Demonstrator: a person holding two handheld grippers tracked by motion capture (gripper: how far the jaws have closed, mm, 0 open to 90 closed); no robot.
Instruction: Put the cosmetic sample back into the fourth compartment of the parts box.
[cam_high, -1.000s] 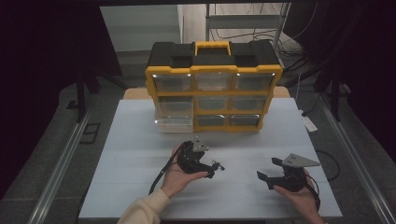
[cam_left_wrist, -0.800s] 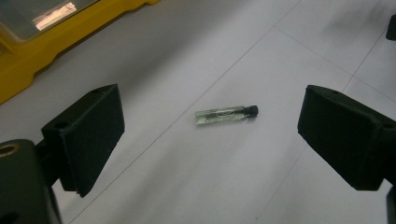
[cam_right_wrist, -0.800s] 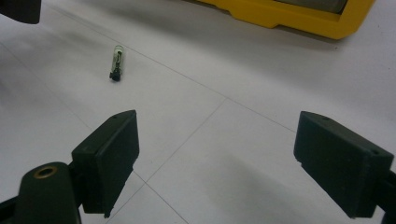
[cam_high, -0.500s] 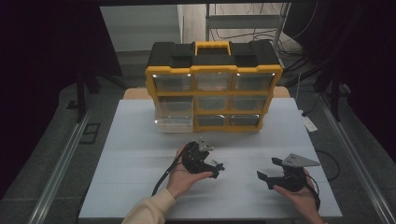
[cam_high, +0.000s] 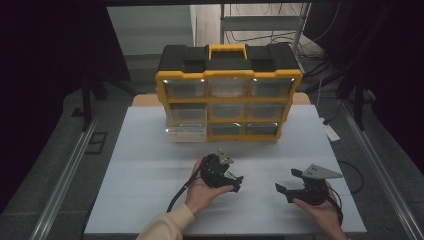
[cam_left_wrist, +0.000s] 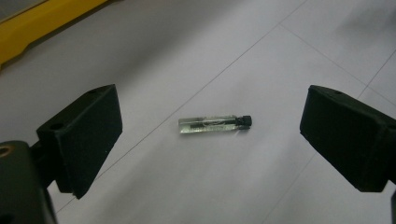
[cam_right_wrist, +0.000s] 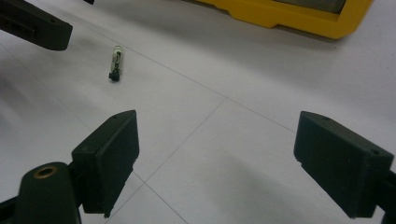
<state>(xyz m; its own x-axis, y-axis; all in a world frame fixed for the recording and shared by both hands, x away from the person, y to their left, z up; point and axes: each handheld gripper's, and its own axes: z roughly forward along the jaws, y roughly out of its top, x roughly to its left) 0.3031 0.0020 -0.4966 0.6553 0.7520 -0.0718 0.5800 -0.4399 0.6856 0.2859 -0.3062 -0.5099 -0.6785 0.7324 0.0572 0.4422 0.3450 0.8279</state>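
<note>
A small clear glass vial with a black cap (cam_left_wrist: 215, 124) lies flat on the white table. My left gripper (cam_left_wrist: 212, 140) is open and hovers over it, one jaw on each side, touching nothing. In the high view the left gripper (cam_high: 232, 177) is at the table's front middle, held by a hand in a cream sleeve. My right gripper (cam_high: 289, 181) is to its right, open and holding nothing. In the right gripper view the vial (cam_right_wrist: 116, 63) lies well ahead and left of the right gripper (cam_right_wrist: 224, 163), under a jaw of the left gripper (cam_right_wrist: 35, 28).
A yellow and black drawer organiser (cam_high: 229, 95) stands at the back middle of the white table (cam_high: 145, 170). Its bottom-left clear drawer (cam_high: 186, 132) is pulled out a little. Its yellow base edge (cam_right_wrist: 289, 18) lies ahead of the right gripper.
The left gripper has drifted slightly to the right over the table. The right gripper has stayed where it was.
</note>
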